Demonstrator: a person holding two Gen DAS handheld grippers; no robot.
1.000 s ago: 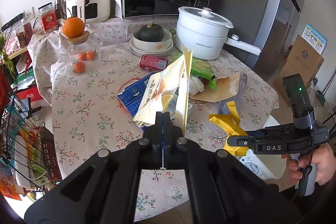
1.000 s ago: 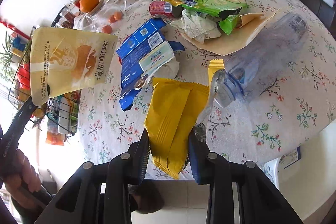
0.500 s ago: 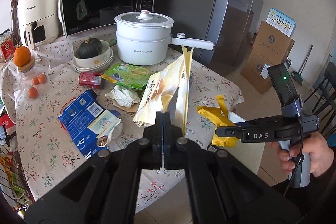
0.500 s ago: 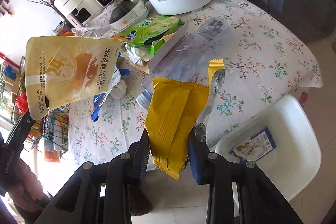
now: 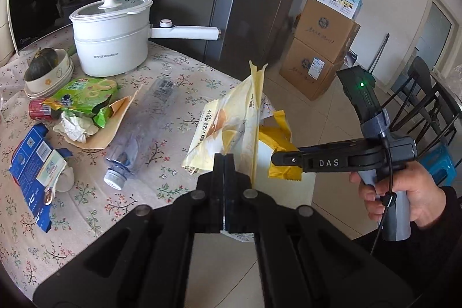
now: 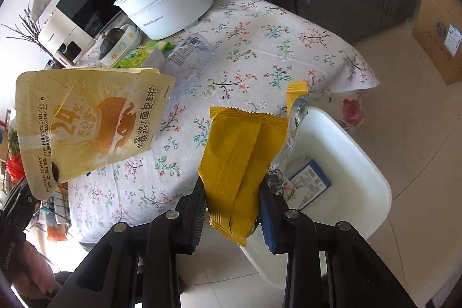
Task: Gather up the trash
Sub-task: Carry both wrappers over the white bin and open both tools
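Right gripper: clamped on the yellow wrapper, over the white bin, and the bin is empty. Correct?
Not quite: the white bin is not empty. The right wrist view shows a small blue-edged carton already lying inside it. The rest holds: the right gripper is clamped on the yellow wrapper, which hangs at the bin's near edge.

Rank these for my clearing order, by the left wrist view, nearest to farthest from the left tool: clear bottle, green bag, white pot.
1. Clear bottle, lying on the table, left of the left tool.
2. Green bag, farther left, on brown paper.
3. White pot, at the table's back.
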